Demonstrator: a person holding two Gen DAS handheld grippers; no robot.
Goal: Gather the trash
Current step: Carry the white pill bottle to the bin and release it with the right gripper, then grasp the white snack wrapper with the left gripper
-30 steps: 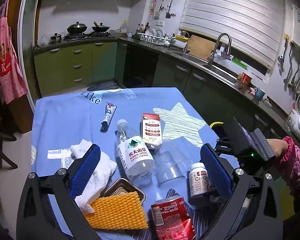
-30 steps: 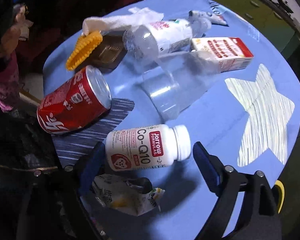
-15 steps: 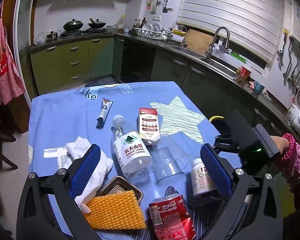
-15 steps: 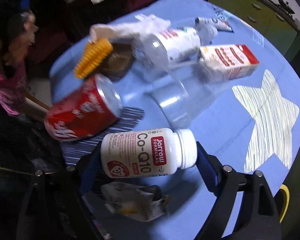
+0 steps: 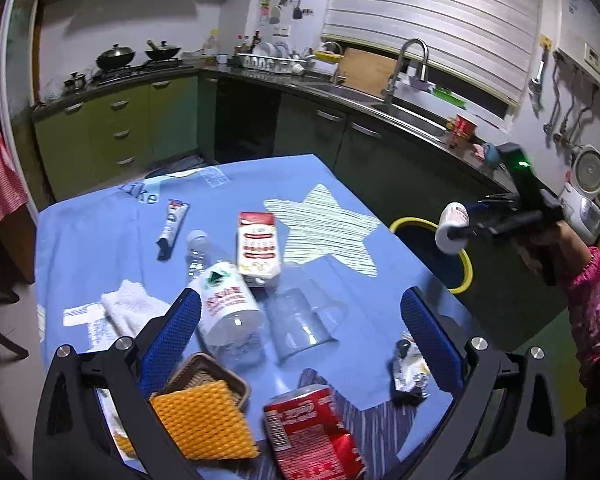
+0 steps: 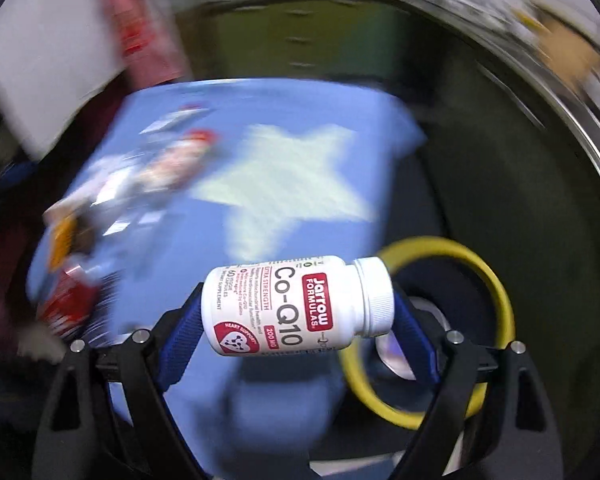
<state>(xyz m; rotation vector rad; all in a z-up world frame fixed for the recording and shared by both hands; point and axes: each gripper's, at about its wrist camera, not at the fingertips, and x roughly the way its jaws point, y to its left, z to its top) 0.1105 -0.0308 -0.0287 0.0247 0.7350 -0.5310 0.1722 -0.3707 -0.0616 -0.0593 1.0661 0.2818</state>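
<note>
Now, in the left wrist view, I'm watching my right gripper [image 5: 458, 226] carrying the pill bottle [image 5: 452, 226] off the table [image 5: 340, 184] toward the yellow-rimmed bin [image 5: 466, 268]; my left gripper [image 5: 300, 328] is hanging wide and empty. Through the right wrist view, the bottle [image 6: 296, 306] is sitting clamped end to end beside the bin's rim [image 6: 496, 284], nearly ready to drop.

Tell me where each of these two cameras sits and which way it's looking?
Left wrist: sits on the left hand-held gripper, looks down across the table of trash toward the kitchen; its open blue fingers show, plus the person's sleeve.
Right wrist: sits on the right hand-held gripper, looks down past the table edge to the bin; its fingers clamp the pill bottle.
Shared: bottle, bin, the cloth's star.
</note>
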